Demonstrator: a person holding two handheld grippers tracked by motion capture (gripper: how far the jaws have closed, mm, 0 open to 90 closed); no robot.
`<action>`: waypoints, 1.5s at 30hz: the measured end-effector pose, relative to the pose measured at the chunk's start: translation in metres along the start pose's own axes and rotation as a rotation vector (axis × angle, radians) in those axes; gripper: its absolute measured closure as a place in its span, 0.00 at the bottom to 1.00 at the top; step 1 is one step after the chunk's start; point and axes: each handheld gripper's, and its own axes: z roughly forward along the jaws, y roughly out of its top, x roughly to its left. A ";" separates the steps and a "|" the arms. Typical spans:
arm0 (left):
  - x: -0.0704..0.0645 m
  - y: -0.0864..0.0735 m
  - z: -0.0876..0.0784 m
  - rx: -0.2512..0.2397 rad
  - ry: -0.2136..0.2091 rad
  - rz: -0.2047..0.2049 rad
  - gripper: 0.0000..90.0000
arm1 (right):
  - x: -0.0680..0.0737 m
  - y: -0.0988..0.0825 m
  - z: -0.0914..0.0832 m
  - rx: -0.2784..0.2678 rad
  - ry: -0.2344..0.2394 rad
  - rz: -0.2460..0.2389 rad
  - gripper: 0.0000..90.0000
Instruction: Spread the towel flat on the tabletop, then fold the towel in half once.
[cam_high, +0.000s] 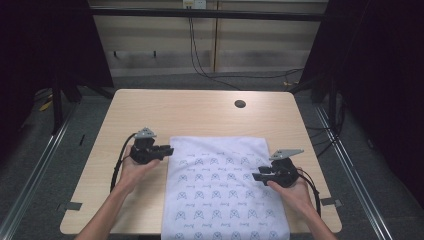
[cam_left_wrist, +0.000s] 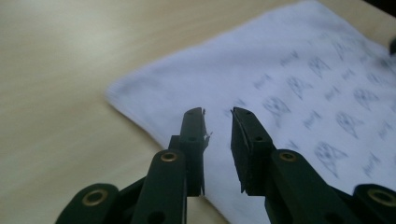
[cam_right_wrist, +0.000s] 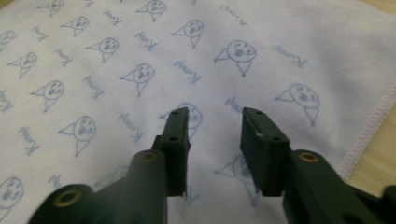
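While both hands are flanking the cloth, notes going left to right:

left gripper (cam_high: 169, 149): hovering at the cloth's left edge near the far corner, jaws standing apart with nothing between them (the left gripper view is showing clear air in the gap, cloth lying beneath).

cloth (cam_high: 220, 185): white printed towel lying flat on the table (cam_high: 150, 110), spreading from mid-table to the near edge, where it is hanging over slightly; looking smooth, no obvious folds.

right gripper (cam_high: 256, 176): sitting over the cloth just inside its right edge, jaws also parted and empty, printed fabric showing through the gap; stitched hem lying off to one side in the right gripper view.

step in hand (my read): lining up to pinch the two side edges, likely for a fold.

doing it well: bringing each jaw pair down so that one jaw is sliding under the hem, catching the fabric rather than scraping the tabletop; matching the grab points on both sides so the cloth is lifting evenly.

risk: pinching too far inboard is bunching the fabric.
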 end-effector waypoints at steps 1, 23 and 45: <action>-0.006 -0.003 0.003 0.005 -0.003 0.012 0.77 | -0.002 0.006 0.005 0.012 -0.030 -0.023 0.68; -0.049 -0.036 0.006 0.119 -0.029 0.160 0.99 | 0.016 -0.020 0.002 0.054 0.018 -0.045 0.87; -0.054 -0.043 -0.022 0.062 -0.124 0.113 0.80 | -0.039 0.011 -0.016 -0.089 -0.058 0.068 0.74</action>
